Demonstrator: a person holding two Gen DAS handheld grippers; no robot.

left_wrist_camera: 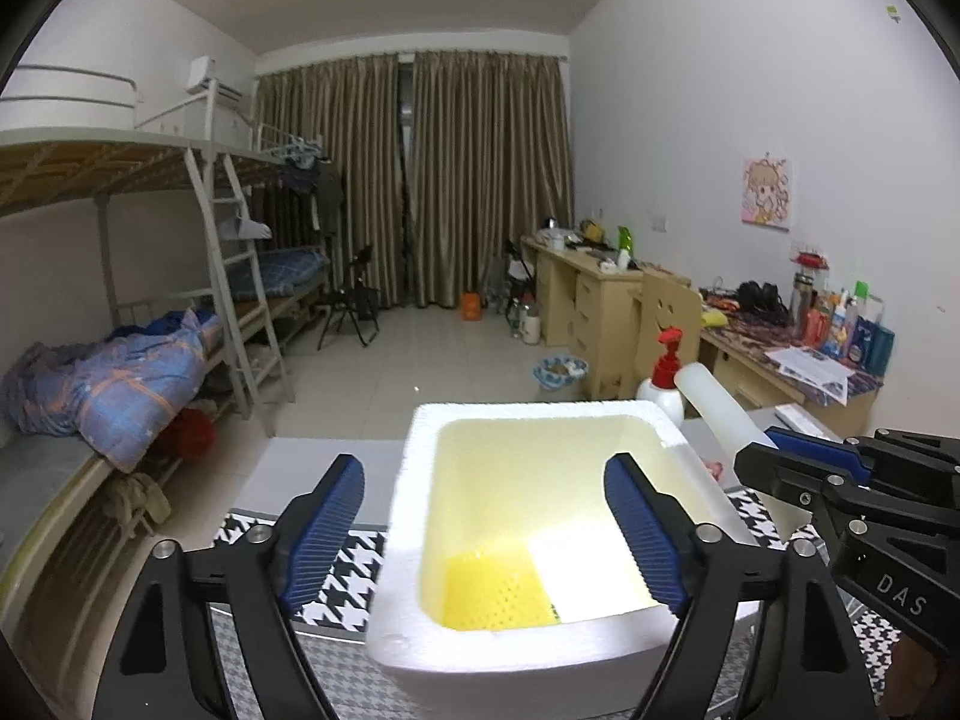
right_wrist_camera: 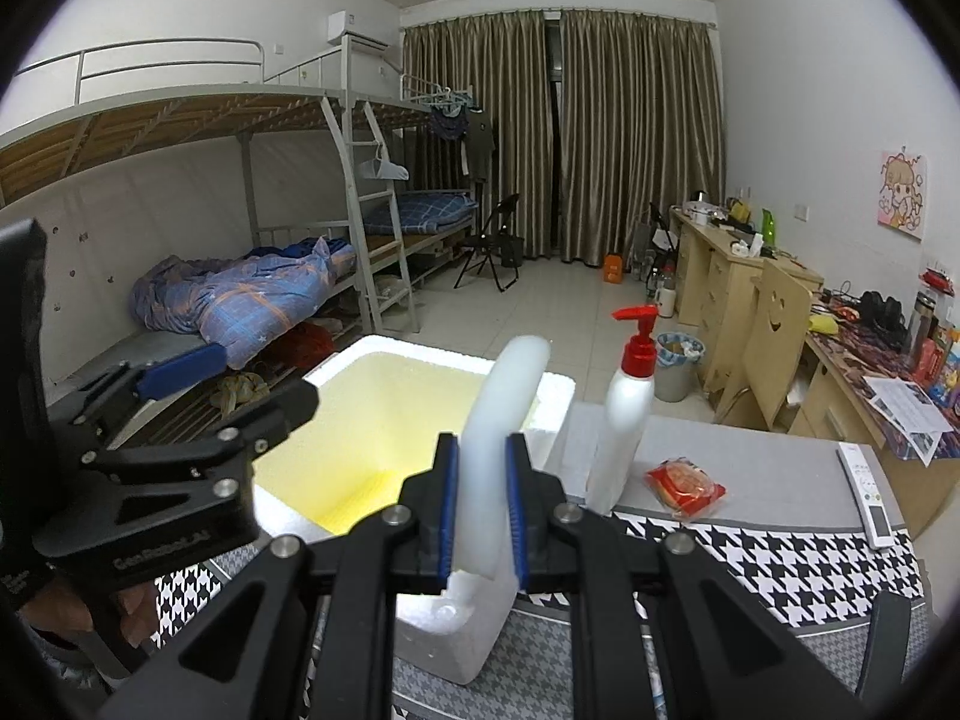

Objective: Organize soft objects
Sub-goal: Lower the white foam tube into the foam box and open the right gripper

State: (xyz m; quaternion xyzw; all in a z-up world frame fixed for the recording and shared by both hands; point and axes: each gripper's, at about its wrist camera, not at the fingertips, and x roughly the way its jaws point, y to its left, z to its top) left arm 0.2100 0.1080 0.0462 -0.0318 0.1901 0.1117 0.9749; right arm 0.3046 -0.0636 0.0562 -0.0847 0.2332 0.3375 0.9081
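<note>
A white foam box (left_wrist_camera: pixel 414 480) stands on the houndstooth cloth, its inside lit yellow. On its floor in the near corner lies a yellow dimpled sponge (left_wrist_camera: pixel 498 594). My left gripper (left_wrist_camera: pixel 489 528) hovers over the box, open, with nothing between its blue pads. My right gripper (right_wrist_camera: pixel 483 516) is shut on a bendy white foam tube (right_wrist_camera: pixel 510 396), which curves up and over the box's right rim (right_wrist_camera: pixel 558 390). In the left wrist view the tube (left_wrist_camera: pixel 720 414) and right gripper (left_wrist_camera: pixel 774 450) sit right of the box. The left gripper (right_wrist_camera: pixel 240 387) shows at the left of the right wrist view.
A white pump bottle (right_wrist_camera: pixel 630 414) with a red top stands just right of the box. Further right lie a red packet (right_wrist_camera: pixel 684 483) and a white remote (right_wrist_camera: pixel 867 498). Beyond the table are a wooden chair (right_wrist_camera: pixel 774 324), desks and bunk beds.
</note>
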